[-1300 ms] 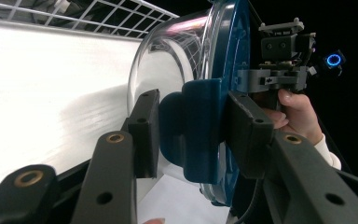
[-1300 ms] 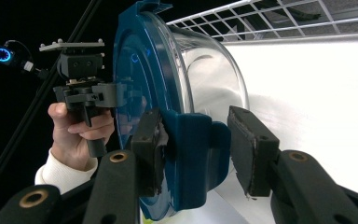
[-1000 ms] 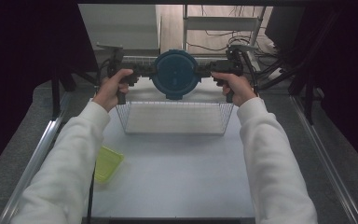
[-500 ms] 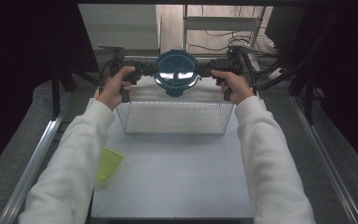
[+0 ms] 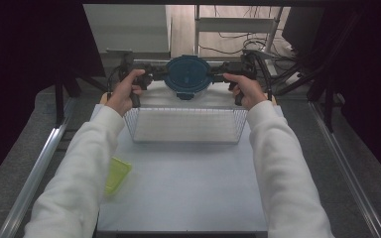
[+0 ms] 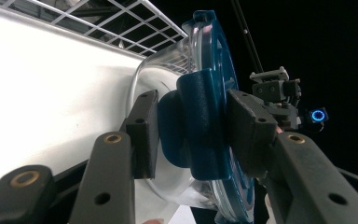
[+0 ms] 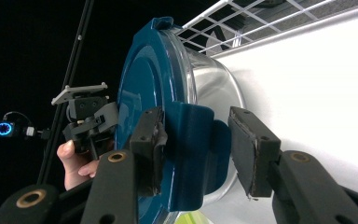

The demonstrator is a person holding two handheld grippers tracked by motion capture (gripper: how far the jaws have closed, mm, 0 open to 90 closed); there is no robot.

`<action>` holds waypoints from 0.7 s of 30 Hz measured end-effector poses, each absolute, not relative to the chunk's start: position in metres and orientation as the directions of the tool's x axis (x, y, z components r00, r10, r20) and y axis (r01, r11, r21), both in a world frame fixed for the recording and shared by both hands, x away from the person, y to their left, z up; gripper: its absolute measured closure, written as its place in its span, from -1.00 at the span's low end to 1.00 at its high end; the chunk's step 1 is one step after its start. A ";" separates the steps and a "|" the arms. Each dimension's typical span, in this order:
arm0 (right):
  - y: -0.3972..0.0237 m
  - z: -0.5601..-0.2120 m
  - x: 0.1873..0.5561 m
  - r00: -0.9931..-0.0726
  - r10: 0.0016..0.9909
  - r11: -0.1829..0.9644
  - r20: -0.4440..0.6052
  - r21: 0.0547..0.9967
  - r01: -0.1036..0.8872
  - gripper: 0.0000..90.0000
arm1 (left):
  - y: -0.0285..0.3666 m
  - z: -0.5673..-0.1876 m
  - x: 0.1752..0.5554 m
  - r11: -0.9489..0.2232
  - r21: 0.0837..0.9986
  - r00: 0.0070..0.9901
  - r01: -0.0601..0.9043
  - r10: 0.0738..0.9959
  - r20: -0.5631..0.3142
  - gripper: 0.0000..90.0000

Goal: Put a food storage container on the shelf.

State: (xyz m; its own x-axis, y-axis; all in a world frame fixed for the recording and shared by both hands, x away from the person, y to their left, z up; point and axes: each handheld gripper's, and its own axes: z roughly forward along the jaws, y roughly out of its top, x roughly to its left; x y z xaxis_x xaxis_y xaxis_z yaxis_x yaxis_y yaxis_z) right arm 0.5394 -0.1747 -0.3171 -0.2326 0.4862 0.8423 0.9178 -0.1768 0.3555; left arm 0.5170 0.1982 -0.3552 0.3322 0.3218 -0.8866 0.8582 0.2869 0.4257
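A round clear container with a dark blue lid [image 5: 187,77] hangs in the air over the far edge of a wire basket [image 5: 186,124]. Each gripper clamps one of its blue side clips. My left gripper [image 5: 156,78] holds the left clip [image 6: 198,126], with both pads pressed against it. My right gripper [image 5: 217,78] holds the opposite clip [image 7: 191,154] in the same way. In both gripper views the container [image 7: 144,79] looks tipped on edge, its lid [image 6: 219,65] facing the dark side and its clear bowl facing the white surface.
The white wire basket stands on the white table [image 5: 188,188], across its far half. A yellow-green object [image 5: 115,174] lies near the table's left edge, beside the left sleeve. Metal rails [image 5: 34,168] run along both sides, and dark stands and cables are behind.
The container has tipped a little between the grippers, so the glare on its lid has shifted. Both hands have stayed almost where they were.
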 end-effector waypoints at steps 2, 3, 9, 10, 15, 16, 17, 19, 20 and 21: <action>-0.175 -0.317 0.540 -0.230 0.488 -0.180 0.842 0.355 0.917 0.24 | 0.198 -0.356 0.518 0.292 0.418 0.324 0.860 0.320 -0.890 0.25; -0.175 -0.318 0.540 -0.229 0.487 -0.181 0.843 0.355 0.917 0.24 | 0.198 -0.356 0.518 0.293 0.415 0.321 0.862 0.319 -0.892 0.25; -0.174 -0.319 0.541 -0.215 0.491 -0.195 0.844 0.347 0.918 0.24 | 0.198 -0.358 0.520 0.305 0.393 0.299 0.867 0.312 -0.902 0.24; -0.174 -0.319 0.541 -0.213 0.493 -0.197 0.844 0.347 0.917 0.23 | 0.198 -0.358 0.520 0.306 0.391 0.296 0.868 0.313 -0.902 0.24; -0.174 -0.321 0.542 -0.206 0.497 -0.206 0.843 0.345 0.915 0.23 | 0.197 -0.360 0.521 0.318 0.377 0.281 0.870 0.308 -0.909 0.24; -0.173 -0.321 0.542 -0.205 0.498 -0.207 0.842 0.346 0.915 0.23 | 0.197 -0.360 0.522 0.320 0.376 0.280 0.870 0.308 -0.909 0.23; -0.173 -0.321 0.542 -0.201 0.498 -0.209 0.844 0.342 0.916 0.23 | 0.197 -0.361 0.522 0.323 0.373 0.277 0.870 0.307 -0.911 0.23; -0.173 -0.321 0.542 -0.200 0.500 -0.212 0.842 0.343 0.915 0.22 | 0.197 -0.361 0.522 0.324 0.373 0.276 0.869 0.308 -0.911 0.23; -0.173 -0.321 0.542 -0.200 0.501 -0.212 0.842 0.344 0.915 0.22 | 0.197 -0.361 0.522 0.325 0.373 0.276 0.869 0.309 -0.910 0.23; -0.173 -0.322 0.543 -0.200 0.502 -0.211 0.841 0.344 0.915 0.22 | 0.196 -0.361 0.522 0.324 0.374 0.276 0.869 0.310 -0.910 0.22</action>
State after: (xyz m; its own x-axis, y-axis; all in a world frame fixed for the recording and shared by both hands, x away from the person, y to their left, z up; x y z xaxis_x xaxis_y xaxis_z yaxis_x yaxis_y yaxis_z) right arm 0.5426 -0.1734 -0.3216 -0.2002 0.5019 0.8414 0.9149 -0.2115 0.3438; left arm 0.5222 0.1964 -0.3609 0.2758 0.3105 -0.9097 0.8689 0.3243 0.3741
